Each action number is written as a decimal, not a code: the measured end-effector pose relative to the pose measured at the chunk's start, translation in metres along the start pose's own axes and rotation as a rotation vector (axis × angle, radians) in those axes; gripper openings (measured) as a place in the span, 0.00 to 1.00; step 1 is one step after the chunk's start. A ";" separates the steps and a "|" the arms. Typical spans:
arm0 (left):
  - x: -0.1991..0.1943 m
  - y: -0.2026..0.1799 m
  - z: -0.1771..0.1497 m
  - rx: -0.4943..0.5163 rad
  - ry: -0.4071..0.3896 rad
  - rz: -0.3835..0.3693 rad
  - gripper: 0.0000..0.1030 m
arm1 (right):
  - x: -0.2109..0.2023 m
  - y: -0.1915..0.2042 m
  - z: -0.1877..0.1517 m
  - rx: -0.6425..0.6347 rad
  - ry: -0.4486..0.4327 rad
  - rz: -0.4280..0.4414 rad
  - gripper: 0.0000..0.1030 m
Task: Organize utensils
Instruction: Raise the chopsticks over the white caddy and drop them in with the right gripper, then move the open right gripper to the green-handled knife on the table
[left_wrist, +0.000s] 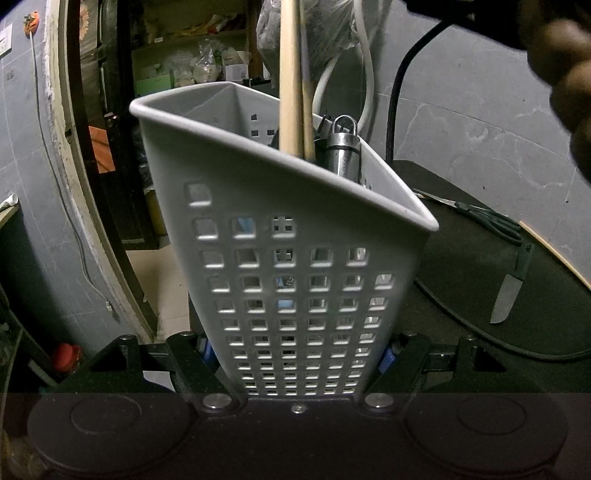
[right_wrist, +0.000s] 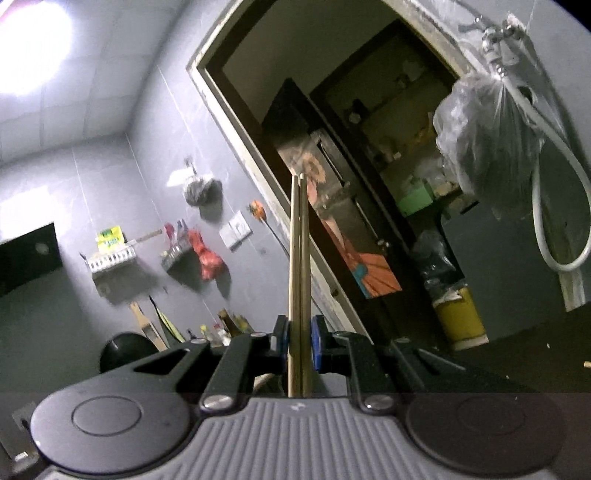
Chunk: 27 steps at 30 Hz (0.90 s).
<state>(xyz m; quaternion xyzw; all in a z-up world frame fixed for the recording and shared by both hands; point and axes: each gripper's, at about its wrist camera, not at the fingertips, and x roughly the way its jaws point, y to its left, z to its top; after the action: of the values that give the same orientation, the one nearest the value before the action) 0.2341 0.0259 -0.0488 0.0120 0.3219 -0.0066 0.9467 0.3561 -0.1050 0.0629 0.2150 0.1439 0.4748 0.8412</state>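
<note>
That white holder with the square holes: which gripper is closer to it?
Left. The left gripper is clamped around the white perforated utensil holder itself. The right gripper is clamped on a pair of wooden chopsticks, clear of the holder.

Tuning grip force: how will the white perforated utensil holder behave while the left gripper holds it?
The utensil holder looks like thin perforated plastic, so probably light and slightly flexible under the left gripper. Its smooth tapered walls might slip. Chopsticks and a metal handle stand tall at one side, so it is likely top-heavy and apt to tip.
</note>
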 end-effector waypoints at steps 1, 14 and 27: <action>0.000 0.001 0.000 -0.004 0.001 -0.002 0.74 | -0.001 0.000 -0.005 -0.006 0.008 -0.007 0.14; 0.002 0.004 -0.002 0.001 -0.001 -0.007 0.74 | -0.017 0.026 -0.063 -0.181 0.200 -0.114 0.28; 0.001 0.003 0.000 0.018 0.006 -0.008 0.74 | -0.115 0.026 -0.075 -0.139 0.159 -0.420 0.95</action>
<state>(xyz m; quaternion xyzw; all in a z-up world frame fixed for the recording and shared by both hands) 0.2347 0.0288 -0.0495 0.0194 0.3246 -0.0132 0.9455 0.2451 -0.1750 0.0154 0.0836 0.2183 0.3138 0.9203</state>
